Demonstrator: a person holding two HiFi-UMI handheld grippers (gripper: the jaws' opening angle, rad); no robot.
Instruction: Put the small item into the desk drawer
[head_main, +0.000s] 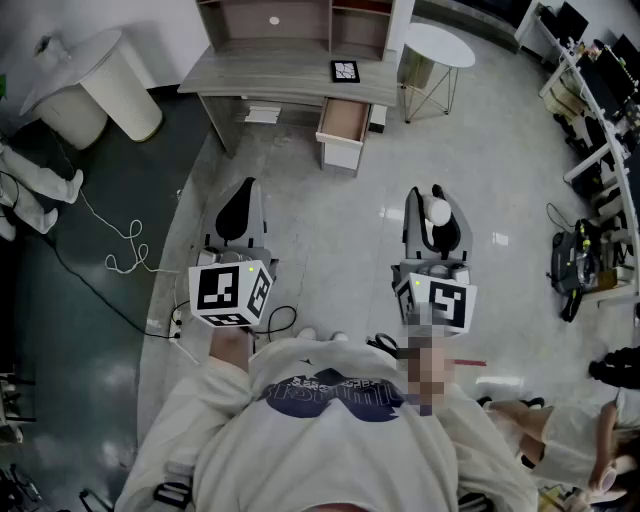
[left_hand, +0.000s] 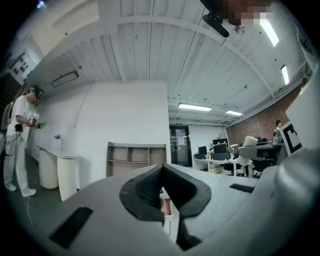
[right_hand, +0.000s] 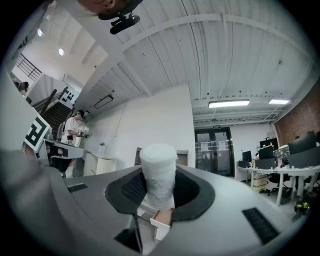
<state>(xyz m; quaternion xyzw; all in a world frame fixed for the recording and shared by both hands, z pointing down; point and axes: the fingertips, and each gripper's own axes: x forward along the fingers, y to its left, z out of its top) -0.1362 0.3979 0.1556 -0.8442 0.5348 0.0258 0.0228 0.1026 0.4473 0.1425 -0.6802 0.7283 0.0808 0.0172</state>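
Observation:
The small item (right_hand: 158, 172) is a white, wrapped cylinder standing upright between the dark pads of my right gripper (right_hand: 159, 187), which is shut on it. In the head view the small item (head_main: 438, 211) shows as a white cap in the right gripper (head_main: 432, 205), above the floor and well short of the desk (head_main: 290, 72). The desk drawer (head_main: 343, 125) is pulled out, and its wooden inside looks bare. The drawer (right_hand: 162, 220) also shows below the jaws in the right gripper view. My left gripper (head_main: 240, 200) is shut with nothing in it, and its pads meet in the left gripper view (left_hand: 161, 172).
A marker tag (head_main: 345, 71) lies on the desk top under a shelf unit. A round white side table (head_main: 437, 45) stands right of the desk and a white bin (head_main: 100, 85) stands left. A cable (head_main: 125, 245) loops over the floor at the left. Office desks (head_main: 600, 110) line the right side.

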